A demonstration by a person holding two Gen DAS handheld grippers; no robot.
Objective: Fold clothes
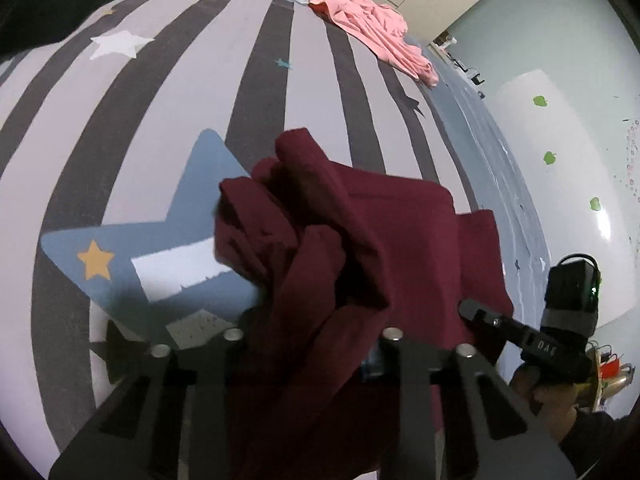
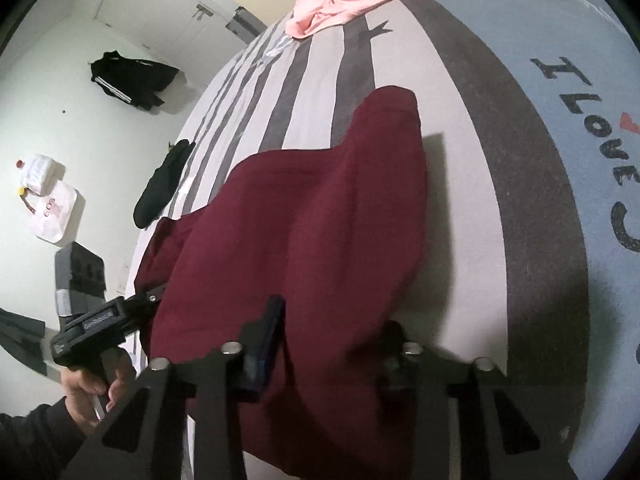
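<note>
- Maroon garment (image 2: 304, 220) lies on striped rug (image 1: 280, 80), bunched at near end, w/ far part draped flat toward the stripes; looks like a sweatshirt or similar, can't tell exact type.
- Left gripper (image 1: 312, 344): jaws clamped on a thick wad of the maroon cloth, folds bulging up btwn them.
- Right gripper (image 2: 320, 344): also closed on the same garment's near edge; blue pad (image 2: 264, 344) pressed into fabric.
- Handling, my read: soft, limp, mid-weight knit; will sag and slide off itself, not fragile. Best held at hem corners or shoulder seams, not mid-bunch, so it hangs straight.
- Pink garment (image 1: 360, 16) and black garment (image 2: 160, 188) wait further off on rug, well apart from it.
</note>
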